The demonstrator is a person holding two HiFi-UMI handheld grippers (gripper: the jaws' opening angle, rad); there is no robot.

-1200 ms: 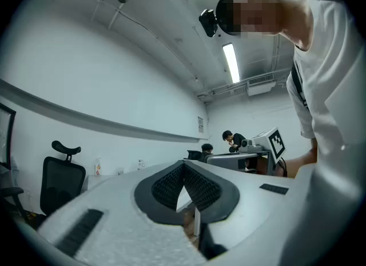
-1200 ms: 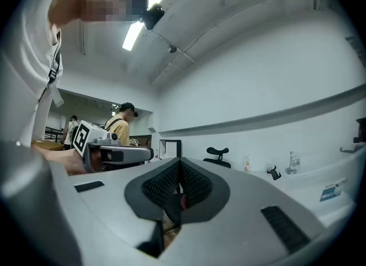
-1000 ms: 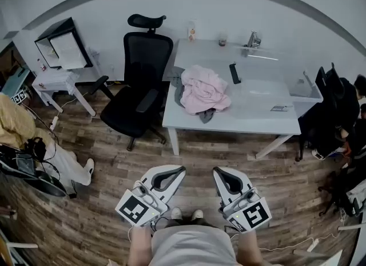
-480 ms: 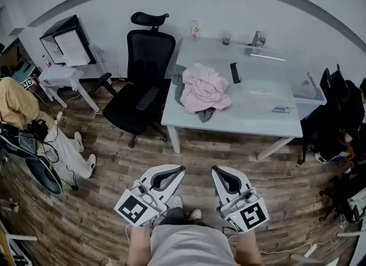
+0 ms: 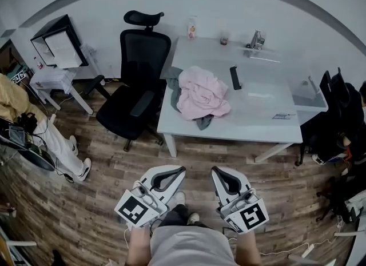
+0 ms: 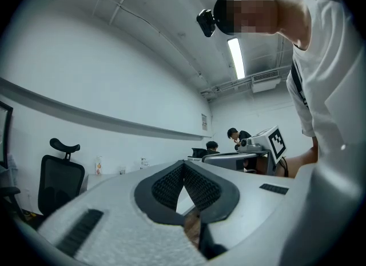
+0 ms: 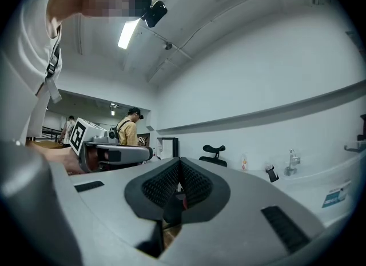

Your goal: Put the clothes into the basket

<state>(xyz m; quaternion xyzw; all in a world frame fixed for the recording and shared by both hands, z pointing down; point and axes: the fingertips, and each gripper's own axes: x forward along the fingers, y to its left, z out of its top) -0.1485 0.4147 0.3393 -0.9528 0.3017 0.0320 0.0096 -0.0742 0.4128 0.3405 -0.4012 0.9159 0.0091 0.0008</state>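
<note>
Wood floor (image 5: 108, 202) lay before the table (image 5: 257, 119) bearing pink clothes (image 5: 201, 93). Left gripper (image 5: 180, 171) and right gripper (image 5: 216, 171) were closed, empty: probably the approach step; grasping would next need them opened.

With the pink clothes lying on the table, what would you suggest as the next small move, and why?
I would probably bring both tongs forward toward the pink clothes. The left tongs and the right tongs are shut and empty, held over the floor well short of the table, so nothing can be picked up from here.
</note>
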